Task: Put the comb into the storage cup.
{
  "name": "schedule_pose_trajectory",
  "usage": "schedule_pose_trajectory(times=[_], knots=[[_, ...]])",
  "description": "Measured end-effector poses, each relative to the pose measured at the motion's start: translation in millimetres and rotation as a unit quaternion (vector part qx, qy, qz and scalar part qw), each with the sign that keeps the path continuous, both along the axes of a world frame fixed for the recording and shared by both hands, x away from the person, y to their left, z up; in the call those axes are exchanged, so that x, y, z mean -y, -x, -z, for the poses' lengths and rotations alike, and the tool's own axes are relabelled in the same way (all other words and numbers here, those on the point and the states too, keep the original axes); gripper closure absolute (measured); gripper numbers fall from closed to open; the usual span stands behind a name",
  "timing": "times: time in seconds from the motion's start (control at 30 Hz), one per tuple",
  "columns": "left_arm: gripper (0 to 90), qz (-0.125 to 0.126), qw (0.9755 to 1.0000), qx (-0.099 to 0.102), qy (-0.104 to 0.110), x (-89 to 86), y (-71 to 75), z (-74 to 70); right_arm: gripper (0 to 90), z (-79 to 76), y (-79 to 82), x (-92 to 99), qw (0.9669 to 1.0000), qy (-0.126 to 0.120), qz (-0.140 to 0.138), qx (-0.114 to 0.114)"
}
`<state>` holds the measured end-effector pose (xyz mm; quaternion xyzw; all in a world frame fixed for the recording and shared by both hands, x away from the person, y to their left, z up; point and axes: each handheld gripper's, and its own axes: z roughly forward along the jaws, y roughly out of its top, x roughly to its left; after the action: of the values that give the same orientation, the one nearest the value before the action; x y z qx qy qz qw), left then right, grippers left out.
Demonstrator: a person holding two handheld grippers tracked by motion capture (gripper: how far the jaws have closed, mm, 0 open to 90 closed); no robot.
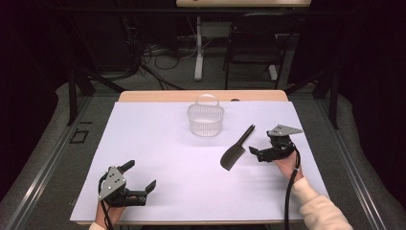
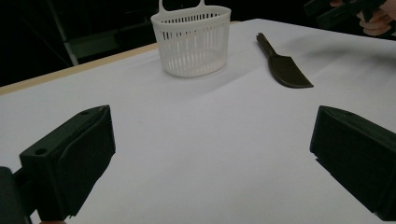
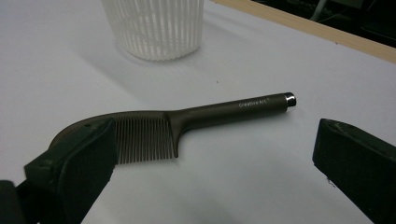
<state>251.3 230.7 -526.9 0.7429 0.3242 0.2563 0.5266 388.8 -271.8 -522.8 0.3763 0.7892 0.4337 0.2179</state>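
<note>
Nothing has been lifted yet: the work in hand looks like picking up the comb and, most likely, dropping it into the basket, and both steps are left to do.

Nearest the person, the left tongs (image 1: 142,176) rest low at the front left of the white table (image 1: 158,143), jaws spread wide with nothing between them. In the left gripper view they frame bare table, with the basket and comb well beyond, so this hand seems to be waiting rather than working.

Farther in, on the right side, the right tongs (image 1: 254,153) are held by a hand (image 1: 287,165) in a pale sleeve, turned leftward toward the comb (image 1: 236,149). Their jaws are also apart. In the right gripper view the comb (image 3: 177,123) lies flat on the table just ahead, teeth toward the camera; one jaw sits in front of the broad toothed end, the other stands clear of the handle tip (whether the near jaw touches the comb I cannot tell). So the grasp appears to be lined up but not closed.

The comb itself is a dark, flat piece with a slim handle pointing away toward the far edge, lying between the right tongs and the basket.

Farthest off, the white slatted basket (image 1: 206,119) stands upright near the table's far middle, apart from the comb and, as far as its slats show, with nothing in it.

What is left, by my reading: close on the comb, raise it, carry it over the rim, and let go.
</note>
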Motion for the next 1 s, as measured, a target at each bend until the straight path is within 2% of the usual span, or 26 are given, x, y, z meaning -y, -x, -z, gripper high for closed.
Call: schedule_pose_trajectory(times=[0.3, 0.5, 0.73, 1.0], knots=[[0.1, 0.000, 1.0000, 0.001, 0.001, 0.2, -0.3, 0.2, 0.0, -10.3, -22.1, -11.6, 0.9999, 0.009, -0.003, 0.009], [0.1, 0.002, 1.0000, 0.001, 0.000, 0.2, 0.0, -0.1, 0.0, -12.8, -30.4, -16.3, 0.9998, 0.017, -0.001, 0.012], [0.1, 0.003, 1.0000, 0.002, 0.000, 0.6, -0.4, 0.0, 0.0, -11.5, -43.6, -16.5, 0.9997, 0.022, 0.002, 0.003], [0.1, 0.006, 1.0000, 0.002, -0.001, 1.0, 0.4, -0.4, 0.0, -10.0, -60.0, -12.8, 0.9995, 0.020, 0.021, -0.012]])
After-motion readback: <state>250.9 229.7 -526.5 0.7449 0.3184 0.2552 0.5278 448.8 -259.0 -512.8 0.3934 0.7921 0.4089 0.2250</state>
